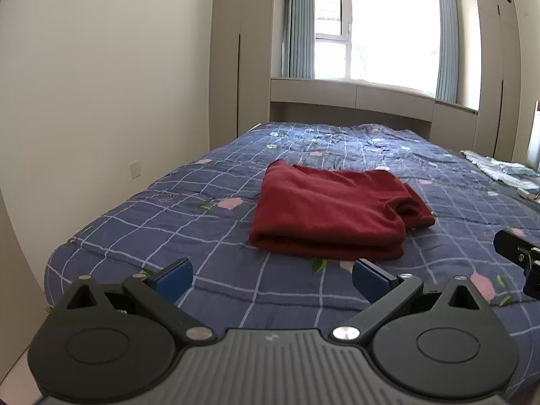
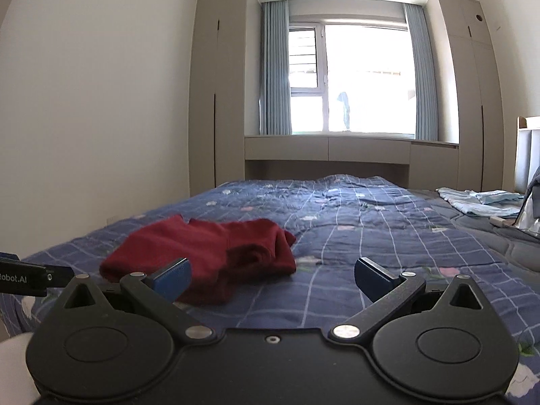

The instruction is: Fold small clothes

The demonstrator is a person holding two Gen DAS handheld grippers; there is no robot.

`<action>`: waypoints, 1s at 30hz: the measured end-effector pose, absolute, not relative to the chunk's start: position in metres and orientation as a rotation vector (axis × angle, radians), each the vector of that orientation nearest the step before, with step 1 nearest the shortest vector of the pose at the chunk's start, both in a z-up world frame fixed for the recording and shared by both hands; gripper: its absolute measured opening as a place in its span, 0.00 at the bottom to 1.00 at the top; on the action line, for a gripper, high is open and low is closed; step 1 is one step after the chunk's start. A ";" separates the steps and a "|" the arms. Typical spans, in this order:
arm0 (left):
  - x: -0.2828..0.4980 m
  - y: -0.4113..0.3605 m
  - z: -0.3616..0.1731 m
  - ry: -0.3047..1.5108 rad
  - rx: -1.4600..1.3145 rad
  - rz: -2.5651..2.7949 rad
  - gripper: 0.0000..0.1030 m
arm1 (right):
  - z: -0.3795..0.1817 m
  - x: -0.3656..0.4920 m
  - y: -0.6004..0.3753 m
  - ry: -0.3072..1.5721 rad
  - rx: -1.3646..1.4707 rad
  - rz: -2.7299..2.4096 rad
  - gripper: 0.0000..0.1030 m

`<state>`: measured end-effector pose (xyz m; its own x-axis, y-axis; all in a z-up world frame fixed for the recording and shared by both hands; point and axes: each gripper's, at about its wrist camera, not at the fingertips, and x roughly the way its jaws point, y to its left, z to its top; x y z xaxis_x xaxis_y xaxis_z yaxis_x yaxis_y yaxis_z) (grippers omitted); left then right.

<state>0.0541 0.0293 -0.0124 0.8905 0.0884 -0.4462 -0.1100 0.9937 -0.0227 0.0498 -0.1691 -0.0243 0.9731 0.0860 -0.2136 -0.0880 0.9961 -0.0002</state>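
A dark red garment (image 1: 330, 212) lies folded into a thick rectangle on the blue checked bedspread (image 1: 189, 209), just beyond my left gripper (image 1: 271, 278). The left gripper is open and empty, its blue pads apart and short of the garment's near edge. In the right wrist view the same red garment (image 2: 202, 256) lies ahead and to the left. My right gripper (image 2: 271, 276) is open and empty, held above the bedspread (image 2: 371, 236) to the right of the garment. Part of the right gripper shows at the right edge of the left wrist view (image 1: 519, 256).
A light blue garment (image 2: 479, 200) lies at the far right of the bed. A white wall (image 1: 101, 101) runs along the bed's left side. Beige cabinets (image 2: 327, 148) and a window (image 2: 351, 77) stand behind the bed. A headboard (image 2: 526, 155) is at the right.
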 end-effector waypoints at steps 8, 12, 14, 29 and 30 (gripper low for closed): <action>0.057 0.030 -0.021 0.492 -0.040 0.115 1.00 | -0.039 0.058 -0.171 0.253 -0.001 0.085 0.99; 0.058 0.029 -0.022 0.498 -0.035 0.115 1.00 | -0.039 0.061 -0.172 0.261 0.005 0.083 0.99; 0.058 0.029 -0.022 0.501 -0.031 0.115 1.00 | -0.040 0.062 -0.173 0.265 0.009 0.082 0.99; 0.059 0.028 -0.023 0.505 -0.024 0.114 1.00 | -0.041 0.063 -0.172 0.267 0.007 0.084 0.99; 0.059 0.028 -0.023 0.505 -0.024 0.115 1.00 | -0.041 0.063 -0.172 0.267 0.008 0.083 0.99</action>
<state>0.0586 0.0279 -0.0226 0.8690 0.1036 -0.4838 -0.1156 0.9933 0.0051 0.0627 -0.1723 -0.0407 0.9612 0.0833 -0.2630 -0.0813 0.9965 0.0186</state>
